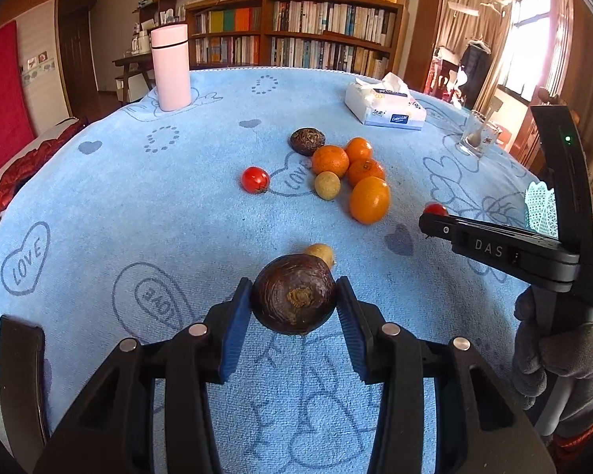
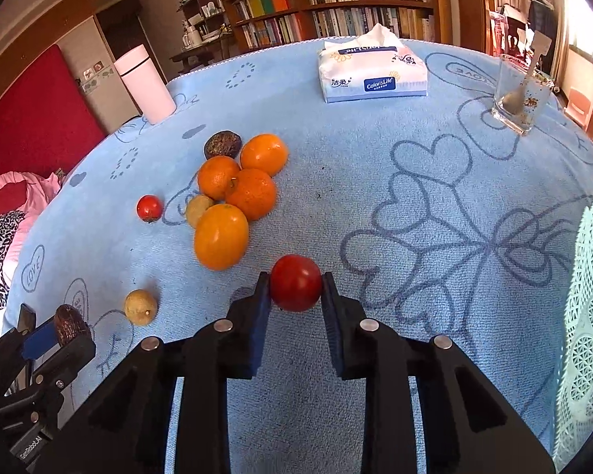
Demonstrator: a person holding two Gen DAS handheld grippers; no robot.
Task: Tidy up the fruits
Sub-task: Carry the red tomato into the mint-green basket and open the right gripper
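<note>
Left wrist view: the left claw is closed on one dark brown round fruit, both blue pads against its sides, held just above the blue towel-covered counter. The towel carries heart outlines printed "LOVE". On the counter lie four oranges in one cluster, two small tan fruits, one red tomato and a second dark fruit. The right claw enters from the right, its arm marked "DAS", gripped by a gloved hand. One pink bottle, one tissue pack and one glass stand farther back. Right wrist view: the right claw is clamped on a second red tomato, near the front orange. The tissue pack reads "Colors Life". The left claw's body reads "GenRobot.AI". One white lattice mat lies at the right edge.
</note>
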